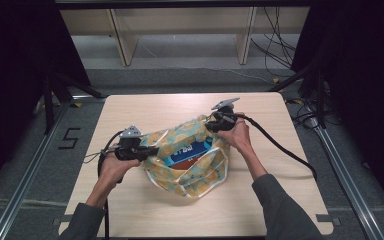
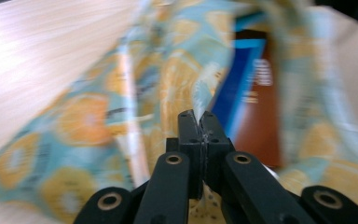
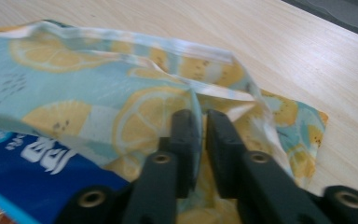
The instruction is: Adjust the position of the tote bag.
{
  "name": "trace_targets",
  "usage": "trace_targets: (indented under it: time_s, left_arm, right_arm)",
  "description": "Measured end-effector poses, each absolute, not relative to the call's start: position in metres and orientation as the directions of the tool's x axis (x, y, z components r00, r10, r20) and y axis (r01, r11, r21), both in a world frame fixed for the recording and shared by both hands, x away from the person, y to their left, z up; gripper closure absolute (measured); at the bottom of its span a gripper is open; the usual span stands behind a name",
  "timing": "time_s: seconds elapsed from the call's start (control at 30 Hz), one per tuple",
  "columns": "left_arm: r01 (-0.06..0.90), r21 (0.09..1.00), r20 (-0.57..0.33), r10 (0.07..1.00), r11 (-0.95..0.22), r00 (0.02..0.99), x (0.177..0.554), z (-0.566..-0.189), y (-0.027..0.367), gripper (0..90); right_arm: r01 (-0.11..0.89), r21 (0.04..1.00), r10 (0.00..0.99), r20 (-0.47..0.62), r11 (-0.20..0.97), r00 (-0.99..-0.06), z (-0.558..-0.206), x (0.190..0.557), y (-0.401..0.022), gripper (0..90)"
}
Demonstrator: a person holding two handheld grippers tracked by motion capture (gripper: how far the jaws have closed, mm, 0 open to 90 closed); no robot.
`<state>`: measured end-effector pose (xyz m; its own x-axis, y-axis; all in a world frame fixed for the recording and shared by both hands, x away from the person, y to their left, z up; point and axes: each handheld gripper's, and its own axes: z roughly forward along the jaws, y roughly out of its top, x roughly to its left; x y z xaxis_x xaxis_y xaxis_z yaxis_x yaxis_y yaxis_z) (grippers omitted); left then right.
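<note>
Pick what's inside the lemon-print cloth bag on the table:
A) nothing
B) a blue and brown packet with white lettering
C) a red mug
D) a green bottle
B: the high view shows a blue and brown packet lying in the open mouth of the lemon-print bag, and the left gripper view shows it too.

Lab, black curtains [image 1: 15, 60], aluminium rails [image 1: 25, 175], cables [image 1: 275, 45]

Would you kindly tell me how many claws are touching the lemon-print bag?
2: the left claw is clamped on the lemon-print bag at its left edge, and the right claw is at the bag's far right rim.
</note>
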<state>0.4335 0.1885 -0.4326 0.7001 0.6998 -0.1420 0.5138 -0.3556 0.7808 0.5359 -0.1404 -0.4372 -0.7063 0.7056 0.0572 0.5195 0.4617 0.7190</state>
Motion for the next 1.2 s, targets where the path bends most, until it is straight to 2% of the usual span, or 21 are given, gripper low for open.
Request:
trace_targets:
  time_s: [0.03,0.07,0.13,0.27,0.4,0.6,0.67,0.77,0.8,0.87,0.93,0.97,1.1,1.13,1.17,1.2]
  left_arm:
    - [0.521,0.779,-0.145,0.707,-0.349,0.692,0.436,-0.434,0.189,88.9]
    - [0.523,0.779,-0.146,0.711,-0.345,0.687,0.438,-0.436,0.189,88.9]
    - [0.54,0.773,-0.163,0.718,-0.334,0.677,0.442,-0.438,0.189,88.8]
    - [0.542,0.762,-0.147,0.721,-0.355,0.678,0.445,-0.435,0.185,88.7]
    - [0.546,0.752,-0.145,0.716,-0.369,0.683,0.449,-0.432,0.183,88.6]
    - [0.551,0.752,-0.152,0.719,-0.362,0.678,0.452,-0.431,0.18,88.5]
    - [0.55,0.748,-0.144,0.718,-0.372,0.681,0.453,-0.43,0.179,88.5]
    - [0.55,0.753,-0.151,0.718,-0.362,0.679,0.455,-0.43,0.178,88.4]
    - [0.551,0.749,-0.149,0.716,-0.369,0.682,0.455,-0.429,0.179,88.4]
    - [0.553,0.752,-0.155,0.719,-0.359,0.677,0.457,-0.429,0.18,88.4]
    - [0.56,0.75,-0.164,0.721,-0.352,0.673,0.458,-0.429,0.181,88.5]
    - [0.558,0.753,-0.163,0.722,-0.349,0.672,0.459,-0.43,0.182,88.5]
    - [0.568,0.751,-0.19,0.714,-0.336,0.674,0.463,-0.432,0.183,88.5]
    - [0.578,0.759,-0.212,0.725,-0.3,0.655,0.463,-0.433,0.18,88.5]
    - [0.574,0.752,-0.196,0.722,-0.323,0.663,0.465,-0.433,0.182,88.5]
    - [0.576,0.751,-0.194,0.727,-0.322,0.659,0.465,-0.434,0.181,88.4]
  right_arm:
    - [0.519,0.727,0.698,0.077,0.449,-0.712,-0.428,0.526,-0.143,65.2]
    - [0.519,0.727,0.698,0.077,0.449,-0.712,-0.428,0.526,-0.143,65.2]
    - [0.507,0.756,0.692,0.1,0.414,-0.715,-0.418,0.515,-0.146,59.8]
    - [0.489,0.79,0.605,0.195,0.369,-0.772,-0.398,0.485,-0.151,56.5]
    - [0.441,0.789,0.537,0.171,0.428,-0.826,-0.392,0.45,-0.139,55.3]
    - [0.366,0.755,0.424,0.129,0.544,-0.897,-0.413,0.419,-0.104,53.8]
    - [0.399,0.743,0.418,0.176,0.538,-0.891,-0.419,0.418,-0.096,54.5]
    - [0.378,0.717,0.392,0.157,0.586,-0.907,-0.43,0.415,-0.082,54.6]
    - [0.373,0.713,0.383,0.158,0.594,-0.91,-0.435,0.413,-0.078,55.5]
    - [0.373,0.695,0.358,0.175,0.615,-0.917,-0.444,0.41,-0.073,64.8]
    - [0.319,0.666,0.312,0.134,0.674,-0.94,-0.452,0.407,-0.072,83.5]
    - [0.323,0.658,0.31,0.141,0.68,-0.94,-0.454,0.402,-0.072,88.6]
    - [0.263,0.682,0.265,0.104,0.682,-0.959,-0.453,0.381,-0.072,90.0]
    - [0.266,0.684,0.274,0.1,0.679,-0.957,-0.452,0.376,-0.073,90.0]
    - [0.241,0.693,0.258,0.082,0.68,-0.963,-0.452,0.373,-0.074,90.0]
    - [0.26,0.687,0.279,0.085,0.679,-0.956,-0.451,0.369,-0.076,90.0]
